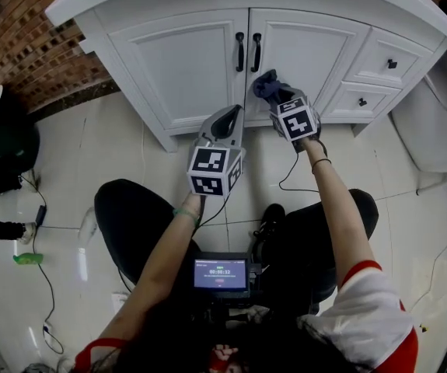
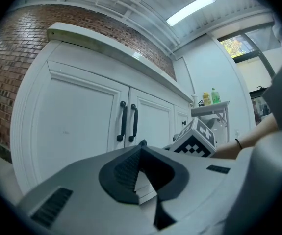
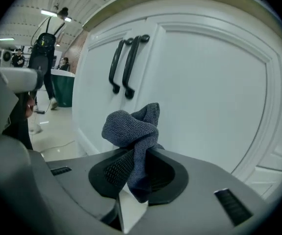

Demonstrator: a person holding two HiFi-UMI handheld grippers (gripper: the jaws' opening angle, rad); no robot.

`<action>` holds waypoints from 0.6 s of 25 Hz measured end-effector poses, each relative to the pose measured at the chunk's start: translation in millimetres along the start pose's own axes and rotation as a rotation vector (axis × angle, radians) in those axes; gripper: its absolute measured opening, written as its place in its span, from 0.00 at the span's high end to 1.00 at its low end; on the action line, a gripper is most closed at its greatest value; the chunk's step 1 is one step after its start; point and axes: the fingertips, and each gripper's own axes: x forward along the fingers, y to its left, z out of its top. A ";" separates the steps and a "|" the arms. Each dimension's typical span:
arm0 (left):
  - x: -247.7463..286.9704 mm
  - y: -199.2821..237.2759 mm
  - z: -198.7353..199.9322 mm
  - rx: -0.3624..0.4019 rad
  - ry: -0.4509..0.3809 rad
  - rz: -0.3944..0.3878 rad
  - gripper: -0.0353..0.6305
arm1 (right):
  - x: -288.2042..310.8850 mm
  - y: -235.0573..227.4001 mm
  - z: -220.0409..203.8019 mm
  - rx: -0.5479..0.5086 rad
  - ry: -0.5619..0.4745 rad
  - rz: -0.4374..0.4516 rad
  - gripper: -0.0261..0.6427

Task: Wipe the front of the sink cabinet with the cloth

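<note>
The white sink cabinet (image 1: 207,61) has two doors with black handles (image 1: 247,51) at their meeting edge. My right gripper (image 1: 272,92) is shut on a bunched blue-grey cloth (image 3: 133,131), which sits close to the right door's (image 3: 214,97) lower panel; the cloth (image 1: 266,84) shows just under the handles in the head view. My left gripper (image 1: 229,119) hangs shut and empty, lower and to the left, in front of the left door (image 2: 77,121), apart from it. The right gripper's marker cube (image 2: 194,141) shows in the left gripper view.
Small drawers with black knobs (image 1: 392,64) flank the doors on the right. A white toilet (image 1: 433,123) stands at the far right. Brick wall (image 1: 21,45) lies to the left. Cables and a green object (image 1: 29,259) lie on the tiled floor at left.
</note>
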 end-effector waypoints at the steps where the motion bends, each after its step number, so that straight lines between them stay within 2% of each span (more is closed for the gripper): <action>1: 0.5 3.1 -4.4 -0.006 0.005 0.004 0.90 | 8.4 4.6 -10.7 -0.008 0.019 0.010 0.83; 5: -0.5 15.8 -18.1 -0.048 0.016 0.020 0.90 | 37.9 20.8 -53.2 -0.037 0.077 0.032 0.83; 9: -3.2 26.5 -29.7 -0.056 0.030 0.034 0.90 | 60.5 37.4 -93.3 -0.028 0.149 0.050 0.83; 15: -6.6 30.0 -39.1 -0.058 0.052 0.040 0.90 | 68.1 48.6 -126.3 -0.058 0.243 0.071 0.83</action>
